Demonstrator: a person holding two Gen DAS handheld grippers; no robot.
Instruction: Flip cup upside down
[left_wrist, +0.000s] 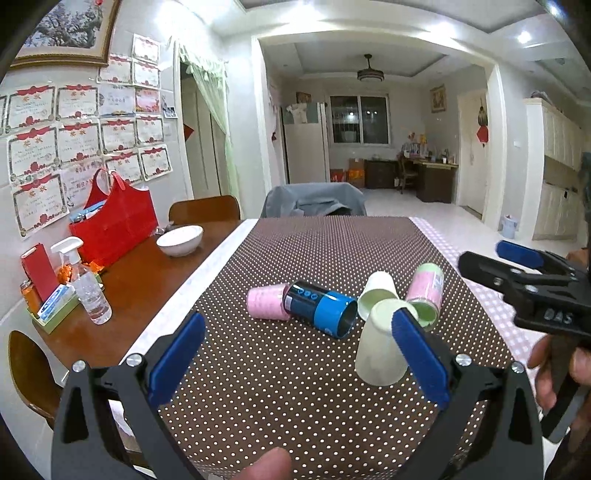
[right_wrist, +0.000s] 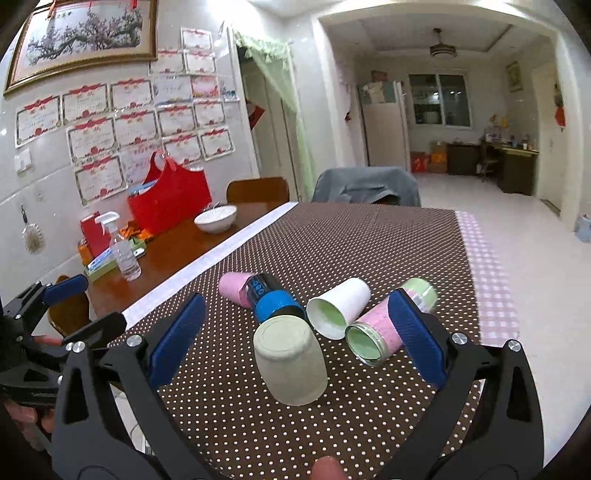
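Pale tapered cup (right_wrist: 290, 363) stands inverted, flat base up, on dotted cloth (right_wrist: 369, 240), ahead of your right gripper (right_wrist: 291, 341). Your left gripper (left_wrist: 299, 354) alongside; both spread wide, empty.

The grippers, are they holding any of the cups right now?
No. The left gripper and right gripper are both open and empty. The pale green cup stands upside down on the table, untouched by their fingers.
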